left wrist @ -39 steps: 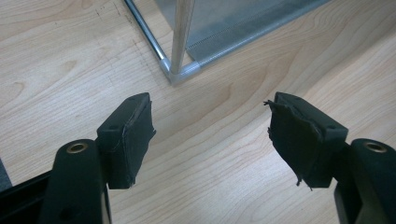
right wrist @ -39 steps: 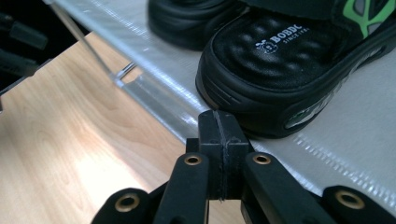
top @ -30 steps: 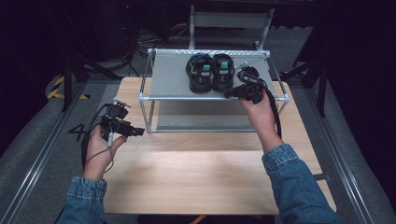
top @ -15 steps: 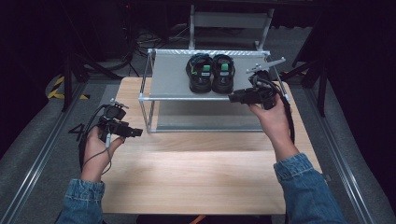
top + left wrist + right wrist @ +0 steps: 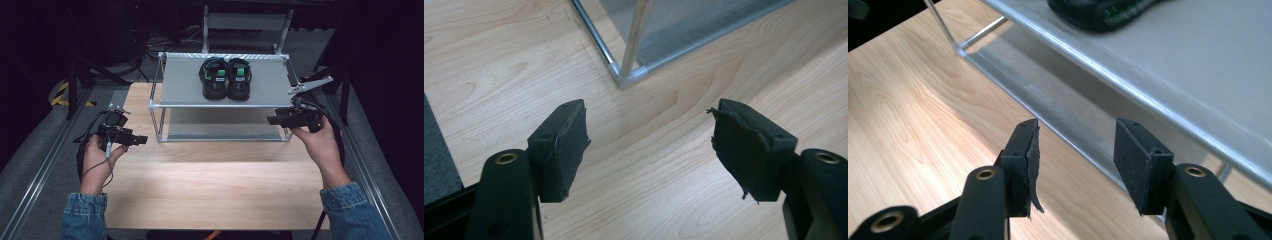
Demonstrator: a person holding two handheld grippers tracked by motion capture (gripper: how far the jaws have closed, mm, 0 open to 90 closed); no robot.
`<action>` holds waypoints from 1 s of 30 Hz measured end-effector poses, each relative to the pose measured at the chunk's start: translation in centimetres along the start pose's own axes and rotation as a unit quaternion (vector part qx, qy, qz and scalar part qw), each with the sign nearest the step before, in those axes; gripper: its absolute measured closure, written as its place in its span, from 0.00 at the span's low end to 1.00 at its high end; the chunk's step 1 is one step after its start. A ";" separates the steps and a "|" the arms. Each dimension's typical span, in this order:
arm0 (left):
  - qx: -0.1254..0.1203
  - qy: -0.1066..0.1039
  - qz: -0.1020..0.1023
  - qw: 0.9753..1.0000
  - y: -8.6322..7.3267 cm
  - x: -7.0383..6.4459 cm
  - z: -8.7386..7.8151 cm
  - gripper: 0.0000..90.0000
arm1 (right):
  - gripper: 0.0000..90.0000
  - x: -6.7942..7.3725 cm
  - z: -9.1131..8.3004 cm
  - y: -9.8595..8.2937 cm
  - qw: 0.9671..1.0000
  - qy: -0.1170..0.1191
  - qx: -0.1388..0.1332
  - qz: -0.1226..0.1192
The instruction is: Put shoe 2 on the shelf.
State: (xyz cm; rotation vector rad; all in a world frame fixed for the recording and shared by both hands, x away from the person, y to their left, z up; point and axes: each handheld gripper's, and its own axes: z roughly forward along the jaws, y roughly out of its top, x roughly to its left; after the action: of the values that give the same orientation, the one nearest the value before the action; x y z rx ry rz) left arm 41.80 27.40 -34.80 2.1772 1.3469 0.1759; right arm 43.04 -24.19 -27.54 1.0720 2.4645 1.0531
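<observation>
resting on shelf (image 5: pixel 185 82), shoes (image 5: pixel 226 78) (likely sandals); grippers apart.

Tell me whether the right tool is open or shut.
Open: the right tool holds nothing, and wooden table shows through the gap between its jaws.

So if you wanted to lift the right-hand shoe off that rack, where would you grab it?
Probably at the heel of the right shoe, coming from the front: both heels face the person, and the left shoe sits tight alongside, blocking a side pinch. The right gripper, fingers open, is nearest.
</observation>
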 end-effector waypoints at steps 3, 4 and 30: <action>-0.003 -0.001 0.000 1.000 0.0 0.2 -0.1 0.34 | 0.56 -0.7 -0.8 -1.2 1.000 -0.006 0.002 0.009; -0.002 -0.002 0.000 1.000 0.0 0.3 -0.1 0.34 | 0.55 -0.9 -0.9 -1.5 1.000 -0.007 0.003 0.010; 0.026 0.007 0.011 1.000 0.2 -0.3 1.7 0.34 | 0.49 -4.6 0.8 -11.1 0.996 -0.023 0.047 0.073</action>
State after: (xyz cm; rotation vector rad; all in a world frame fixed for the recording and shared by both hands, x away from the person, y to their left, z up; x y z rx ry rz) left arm 42.47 26.44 -36.09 2.2395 1.3495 0.1671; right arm 40.72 -32.24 -36.15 1.3072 2.4532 0.9483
